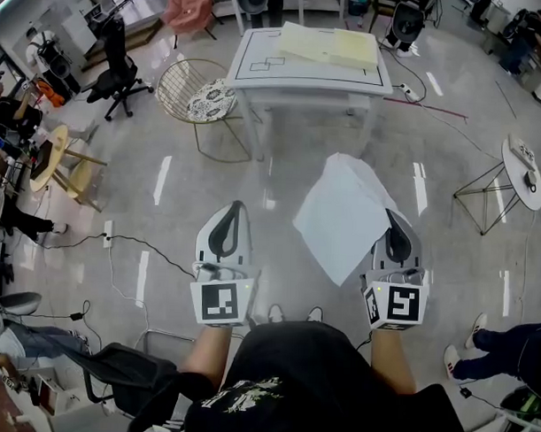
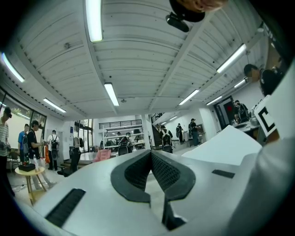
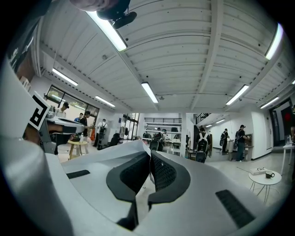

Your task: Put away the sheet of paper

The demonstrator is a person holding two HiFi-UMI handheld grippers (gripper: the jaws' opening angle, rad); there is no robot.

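Our right hand-held gripper point(image 1: 394, 222) has its jaws closed on the sheet of paper point(image 1: 341, 218), pinching it at one edge. In the right gripper view the pads meet with only a thin white layer between them. We hold it by the edge, so the rest of the sheet spreads out to the left of this hand-held gripper and ahead of it, sagging a little in the air above the floor point(image 1: 166, 172). That grip keeps the paper flat enough to carry without crumpling it.

Our left hand-held gripper point(image 1: 233, 214) is well to the left of the sheet, level and pointing forward, its jaws together with nothing between them. It is not touching the paper; from its own view the sheet point(image 2: 226, 145) shows off to the right. We judge it is kept shut and out of the way because one grip is enough for a single light sheet.

Well ahead of both hand-held grippers stands the bench point(image 1: 259, 42), with stacks of paper point(image 1: 330, 44) on its far side. We take that as the likely place for the sheet, so the carry appears only part done.
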